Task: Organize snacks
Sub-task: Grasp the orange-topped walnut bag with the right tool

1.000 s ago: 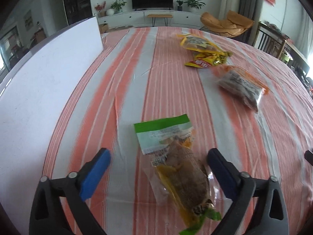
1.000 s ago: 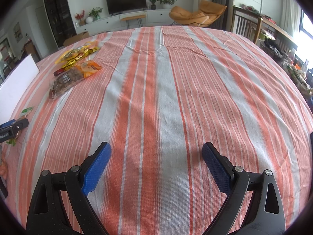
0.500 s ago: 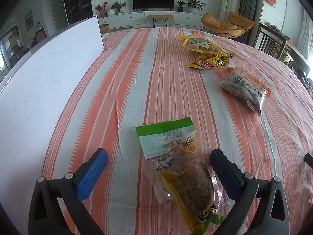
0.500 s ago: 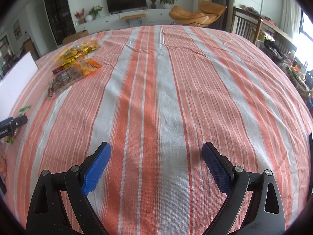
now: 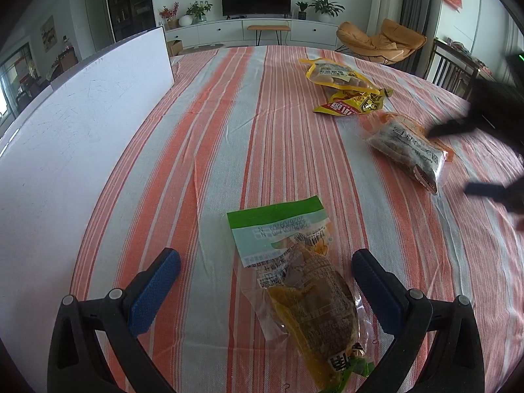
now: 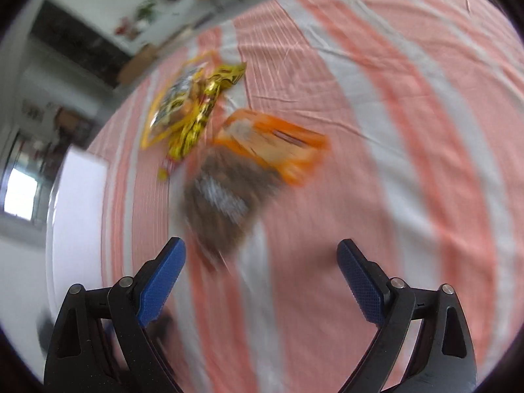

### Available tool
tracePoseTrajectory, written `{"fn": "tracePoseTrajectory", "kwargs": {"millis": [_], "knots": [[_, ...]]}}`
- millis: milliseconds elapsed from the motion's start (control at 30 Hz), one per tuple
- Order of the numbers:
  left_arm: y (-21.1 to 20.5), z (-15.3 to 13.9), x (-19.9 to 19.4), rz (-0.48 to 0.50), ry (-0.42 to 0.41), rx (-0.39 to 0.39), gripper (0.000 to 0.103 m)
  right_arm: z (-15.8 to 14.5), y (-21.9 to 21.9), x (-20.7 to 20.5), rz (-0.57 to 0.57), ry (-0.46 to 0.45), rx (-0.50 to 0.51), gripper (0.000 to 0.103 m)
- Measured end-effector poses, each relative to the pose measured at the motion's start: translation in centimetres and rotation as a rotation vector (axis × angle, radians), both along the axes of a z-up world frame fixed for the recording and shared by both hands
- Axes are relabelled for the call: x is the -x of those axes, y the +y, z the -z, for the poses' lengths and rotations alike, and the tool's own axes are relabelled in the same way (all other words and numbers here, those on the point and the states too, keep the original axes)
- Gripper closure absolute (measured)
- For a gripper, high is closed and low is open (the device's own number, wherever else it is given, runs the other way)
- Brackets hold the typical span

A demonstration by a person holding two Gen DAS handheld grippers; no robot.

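Left gripper (image 5: 266, 270) is spread wide and holds nothing; the green-topped snack packet (image 5: 296, 283) lies flat on the striped tablecloth (image 5: 229, 137) between its fingers. Farther right lie an orange-edged snack bag (image 5: 407, 149) and two yellow packets (image 5: 344, 90). A white board (image 5: 75, 137) stands at the left.

Right gripper (image 6: 261, 276) is also spread and empty. Its view is blurred; the orange-edged snack bag (image 6: 249, 170) lies just ahead of the fingertips.

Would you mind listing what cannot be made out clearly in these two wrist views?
- Right wrist view: motion blur smears the orange-and-clear snack packet and the yellow snack bags; their print is unreadable.
- Left wrist view: the right gripper is a dark blur cut off by the right edge.
- Left wrist view: the green-topped clear snack packet runs behind the left gripper finger at the bottom.
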State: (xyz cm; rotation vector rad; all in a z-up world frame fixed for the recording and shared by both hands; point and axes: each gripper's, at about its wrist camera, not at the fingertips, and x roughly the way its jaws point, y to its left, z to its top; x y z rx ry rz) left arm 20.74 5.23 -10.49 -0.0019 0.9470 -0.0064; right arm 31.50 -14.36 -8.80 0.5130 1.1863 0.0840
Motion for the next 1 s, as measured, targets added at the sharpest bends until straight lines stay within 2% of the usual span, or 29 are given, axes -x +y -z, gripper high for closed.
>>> {"fn": "tracePoseTrajectory", "kwargs": {"millis": [67,200,267,300,333,433,533,600,867,1000], "knots": [[-0.1,0.1,-0.2,0.000,0.000,0.000,0.000,0.1,1.7,-2.0,0.057,0.004,0.016,0.006],[-0.1,0.0,-0.2,0.000,0.000,0.000,0.000,0.4,5.2,-4.2,0.052,0.004,0.199,0.003],[-0.1,0.0,-0.3,0.000,0.000,0.000,0.000,1.0,7.8,-4.7,-0.048,-0.002,0.371,0.000],[-0.1,0.0,-0.3,0.000,0.000,0.000,0.000,1.4,9.3,-4.5,-0.137,-0.038,0.440,0.000],[-0.1,0.0,-0.2,0.000,0.000,0.000,0.000,1.4,10.3,-3.8,-0.227,-0.107,0.459,0.001],[-0.1,0.1,-0.2,0.000,0.000,0.000,0.000,1.3,9.5,-1.8,-0.341,-0.193,0.444,0.004],[-0.1,0.1,-0.2,0.000,0.000,0.000,0.000,0.8,6.8,0.7,-0.336,-0.239,0.421,0.018],[-0.1,0.1,-0.2,0.000,0.000,0.000,0.000,0.7,4.6,2.8,-0.334,-0.264,0.390,0.020],[-0.1,0.1,-0.2,0.000,0.000,0.000,0.000,0.9,-2.9,12.5,-0.487,-0.307,0.350,0.019],[-0.1,0.1,-0.2,0.000,0.000,0.000,0.000,1.3,-4.4,14.8,-0.492,-0.354,0.357,0.012]]}}
